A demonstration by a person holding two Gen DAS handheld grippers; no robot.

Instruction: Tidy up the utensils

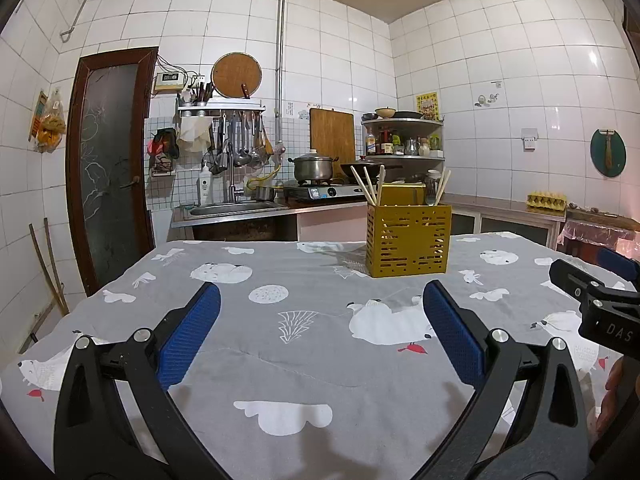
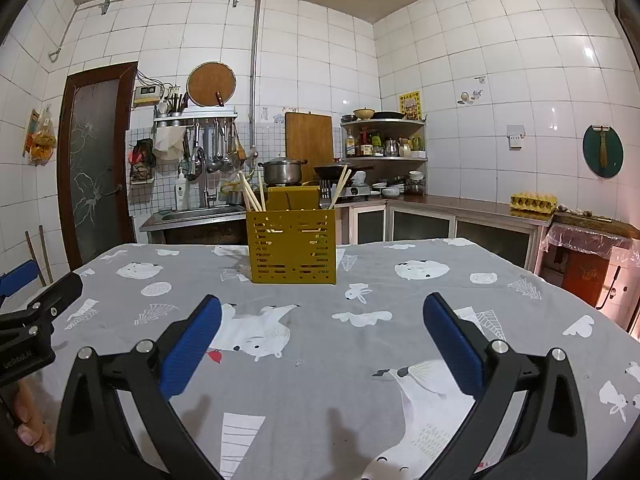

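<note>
A yellow slotted utensil holder (image 1: 408, 240) (image 2: 291, 245) stands upright on the far half of the table. Pale wooden chopsticks (image 1: 370, 188) (image 2: 250, 194) stick out of its left side, and more chopsticks (image 1: 442, 188) (image 2: 340, 188) lean out on the right. A fork (image 2: 325, 192) shows in the holder in the right wrist view. My left gripper (image 1: 320, 304) hangs open over the near cloth, nothing between its blue pads. My right gripper (image 2: 322, 314) is also open and holds nothing. Each gripper sits well short of the holder.
The table wears a grey cloth (image 1: 320, 360) (image 2: 320, 380) with white animal prints. The right gripper's black body (image 1: 596, 300) shows at the right of the left wrist view; the left one (image 2: 36, 312) at the left of the other. Behind: sink (image 1: 236, 208), stove (image 1: 324, 190), counter.
</note>
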